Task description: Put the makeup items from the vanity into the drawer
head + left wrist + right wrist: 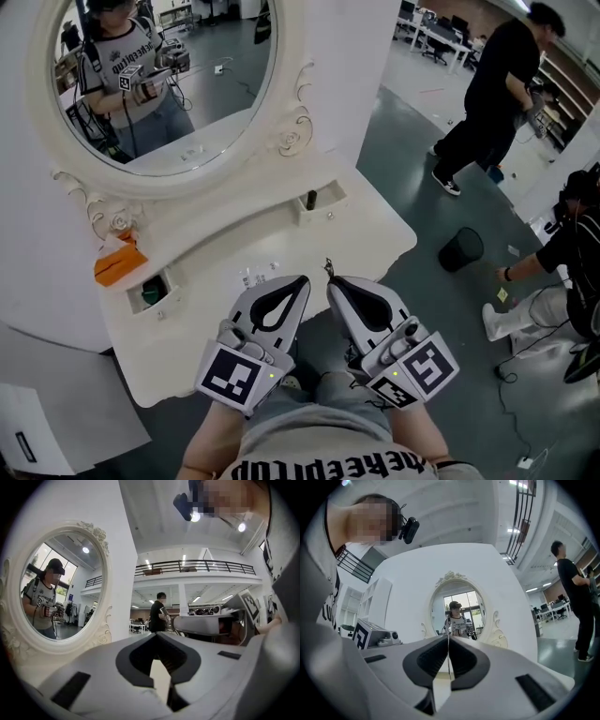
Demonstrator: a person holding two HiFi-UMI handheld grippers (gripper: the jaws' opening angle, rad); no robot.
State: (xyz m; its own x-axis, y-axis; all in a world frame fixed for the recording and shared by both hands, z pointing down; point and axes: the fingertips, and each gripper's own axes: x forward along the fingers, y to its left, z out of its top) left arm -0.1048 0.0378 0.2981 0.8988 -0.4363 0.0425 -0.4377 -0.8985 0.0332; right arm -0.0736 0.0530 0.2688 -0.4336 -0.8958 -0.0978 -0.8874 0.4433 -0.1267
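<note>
— So, which step is this?
— None begun, I'd judge. The left gripper and right gripper sit low in the frame, both claws pressed together, with nothing clearly held.
— And next?
— Spread one and reach for the orange item at mid-left on the white vanity, just above an open drawer. Two people are busy on the grey floor at right.

Beyond the right edge of the white ornate vanity worktop spread a glossy grey-green floor, with a round black bin on it. Ceiling lights glowed above a black-railed white balcony.
</note>
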